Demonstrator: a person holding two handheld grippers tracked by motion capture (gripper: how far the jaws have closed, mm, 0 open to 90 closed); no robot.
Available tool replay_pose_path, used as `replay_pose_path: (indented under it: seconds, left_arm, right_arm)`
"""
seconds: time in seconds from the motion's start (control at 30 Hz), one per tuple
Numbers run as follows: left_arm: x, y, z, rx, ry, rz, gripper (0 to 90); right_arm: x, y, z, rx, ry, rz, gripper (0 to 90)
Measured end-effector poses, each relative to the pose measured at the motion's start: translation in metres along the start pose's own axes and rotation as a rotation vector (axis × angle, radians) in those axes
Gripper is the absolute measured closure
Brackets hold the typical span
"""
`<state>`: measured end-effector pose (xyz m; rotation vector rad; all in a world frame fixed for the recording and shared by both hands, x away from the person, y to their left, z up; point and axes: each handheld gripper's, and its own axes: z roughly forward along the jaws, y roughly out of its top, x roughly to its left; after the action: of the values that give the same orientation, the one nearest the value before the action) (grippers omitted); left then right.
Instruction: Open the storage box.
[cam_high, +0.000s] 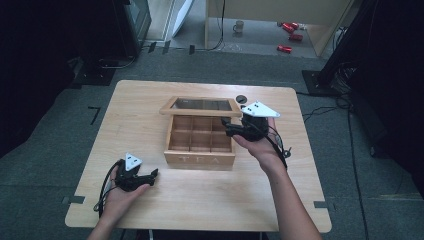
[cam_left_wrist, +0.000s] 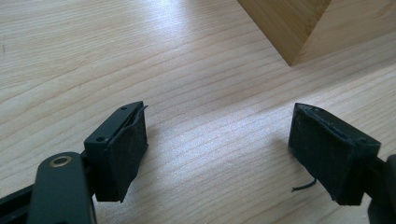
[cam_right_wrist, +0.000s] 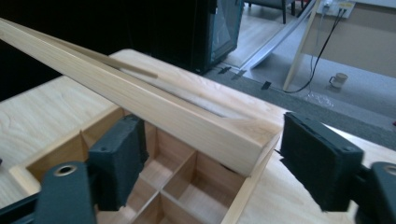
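Note:
A wooden tea box (cam_high: 200, 159) with several empty compartments stands in the middle of the table. Its glass-paned lid (cam_high: 200, 112) is tilted up off the box. My right gripper (cam_high: 227, 125) reaches in from the right at the lid's right front corner. In the right gripper view the lid (cam_right_wrist: 140, 98) lies between the jaws, and my right gripper (cam_right_wrist: 212, 140) has a pad against each side of that corner. My left gripper (cam_high: 154, 174) rests low on the table, left of the box front. In its own view my left gripper (cam_left_wrist: 217, 135) is open over bare wood, with the box corner (cam_left_wrist: 280, 23) beyond.
The wooden table (cam_high: 150, 210) has a round cable hole (cam_high: 241, 99) behind the box. On the floor beyond stand a mug (cam_high: 239, 26) and some red items (cam_high: 290, 27). Dark equipment stands at the far left and right.

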<state>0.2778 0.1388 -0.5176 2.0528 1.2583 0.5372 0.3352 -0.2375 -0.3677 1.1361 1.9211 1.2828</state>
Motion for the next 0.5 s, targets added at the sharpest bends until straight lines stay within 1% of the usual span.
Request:
replay_pose_path:
  seconds: [0.13,0.17,0.23,0.3,0.33,0.37,0.4,0.43,0.47,0.5]
  left_arm:
    - [0.000,0.000,0.000,0.000,0.000,0.001,20.2]
    - [0.000,0.000,0.000,0.001,0.000,0.001,20.2]
    - [0.000,0.000,0.000,0.000,0.001,0.001,20.2]
    - [0.000,0.000,0.000,0.001,0.001,0.002,20.2]
    - [0.000,0.000,0.000,0.002,0.002,0.003,20.2]
    - [0.000,0.000,0.000,0.002,0.002,0.002,20.3]
    - [0.000,0.000,0.000,0.002,0.001,0.002,20.2]
    - [0.000,0.000,0.000,0.002,0.001,0.002,20.2]
    - [0.000,0.000,0.000,0.004,0.001,0.004,20.2]
    - [0.000,0.000,0.000,0.004,0.001,0.005,20.2]
  right_arm:
    - [-0.009,0.007,0.004,-0.024,0.010,0.020,30.9]
    - [-0.010,0.008,0.006,-0.027,0.004,0.019,31.9]
    - [-0.014,0.013,0.009,-0.042,0.016,0.011,33.3]
    - [-0.016,0.014,0.009,-0.048,0.019,0.008,33.3]
    - [-0.020,0.019,0.012,-0.061,0.031,0.001,33.3]
    - [-0.022,0.020,0.013,-0.065,0.034,0.000,34.1]
    - [-0.023,0.022,0.015,-0.069,0.028,-0.008,38.2]
    - [-0.023,0.022,0.015,-0.069,0.028,-0.008,38.2]
    - [-0.024,0.025,0.019,-0.063,-0.014,-0.040,41.7]
    - [-0.025,0.026,0.022,-0.060,-0.012,-0.048,43.0]
